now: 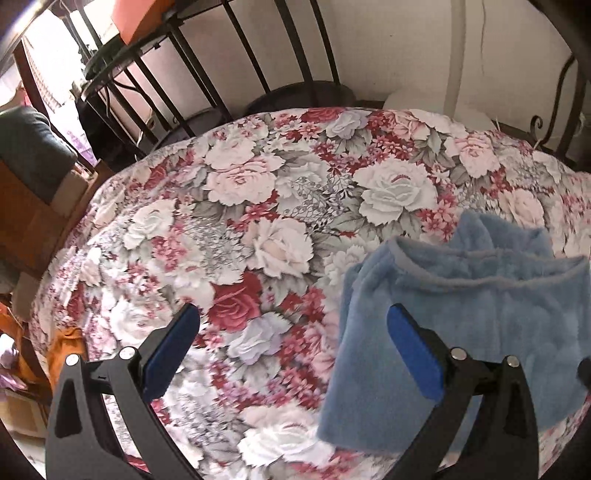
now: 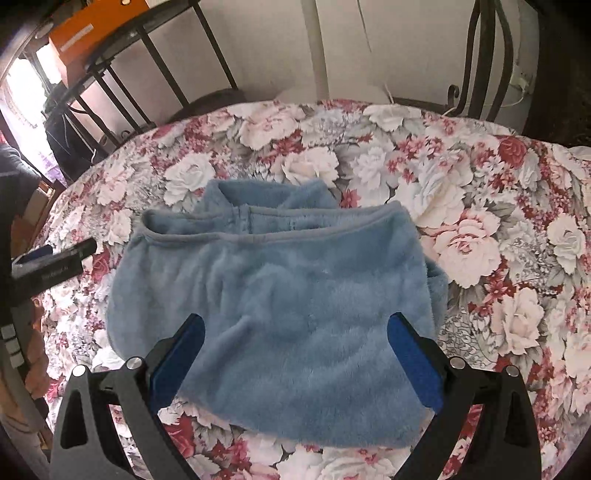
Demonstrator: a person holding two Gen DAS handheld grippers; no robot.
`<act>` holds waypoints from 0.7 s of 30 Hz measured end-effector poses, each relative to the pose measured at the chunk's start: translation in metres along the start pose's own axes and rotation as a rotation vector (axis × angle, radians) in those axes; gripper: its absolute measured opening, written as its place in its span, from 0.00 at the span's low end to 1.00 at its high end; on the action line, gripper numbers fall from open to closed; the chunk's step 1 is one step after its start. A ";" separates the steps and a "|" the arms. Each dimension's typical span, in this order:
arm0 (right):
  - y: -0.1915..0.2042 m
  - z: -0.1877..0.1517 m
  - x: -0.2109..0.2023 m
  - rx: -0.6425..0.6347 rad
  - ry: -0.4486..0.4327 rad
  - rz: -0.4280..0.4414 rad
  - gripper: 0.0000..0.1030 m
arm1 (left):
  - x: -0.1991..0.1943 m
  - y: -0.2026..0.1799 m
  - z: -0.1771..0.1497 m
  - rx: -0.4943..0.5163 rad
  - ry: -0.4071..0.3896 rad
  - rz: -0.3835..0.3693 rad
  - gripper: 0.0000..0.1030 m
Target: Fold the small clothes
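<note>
A small fluffy light-blue garment [image 2: 280,306] lies folded in layers on the floral tablecloth [image 2: 480,229], with its hemmed edges toward the far side. My right gripper [image 2: 295,354] hovers open over the garment's near half, nothing between its blue pads. In the left wrist view the same garment [image 1: 461,306] lies at the right. My left gripper [image 1: 291,350] is open above the cloth to the garment's left, its right finger [image 1: 413,354] over the garment's left edge. The left gripper's tip [image 2: 66,254] shows at the left edge of the right wrist view.
Black metal chair backs [image 1: 258,59] stand along the far side of the round table [image 1: 155,192], against a white wall. An orange box [image 2: 92,26] sits on a shelf at the back left. An orange cloth [image 1: 66,350] hangs off the table's left edge.
</note>
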State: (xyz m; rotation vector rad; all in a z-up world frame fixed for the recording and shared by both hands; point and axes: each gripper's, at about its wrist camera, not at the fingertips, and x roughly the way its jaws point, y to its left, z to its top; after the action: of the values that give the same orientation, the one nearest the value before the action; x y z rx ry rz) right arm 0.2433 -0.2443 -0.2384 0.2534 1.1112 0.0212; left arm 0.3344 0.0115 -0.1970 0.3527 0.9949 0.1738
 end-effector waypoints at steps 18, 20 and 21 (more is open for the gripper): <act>-0.024 -0.058 0.057 -0.078 0.218 -0.100 0.97 | 0.087 -0.013 -0.092 0.162 0.341 -0.043 0.96; -0.018 -0.053 0.047 -0.085 0.191 -0.101 0.96 | 0.082 -0.008 -0.085 0.144 0.351 -0.055 0.96; -0.016 -0.049 0.039 -0.073 0.159 -0.081 0.96 | 0.076 -0.005 -0.080 0.129 0.337 -0.060 0.96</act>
State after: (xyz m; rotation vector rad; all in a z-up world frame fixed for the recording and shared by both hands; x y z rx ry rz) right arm 0.2152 -0.2453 -0.2964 0.1429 1.2759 0.0106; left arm 0.3072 0.0464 -0.2984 0.4192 1.3521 0.1167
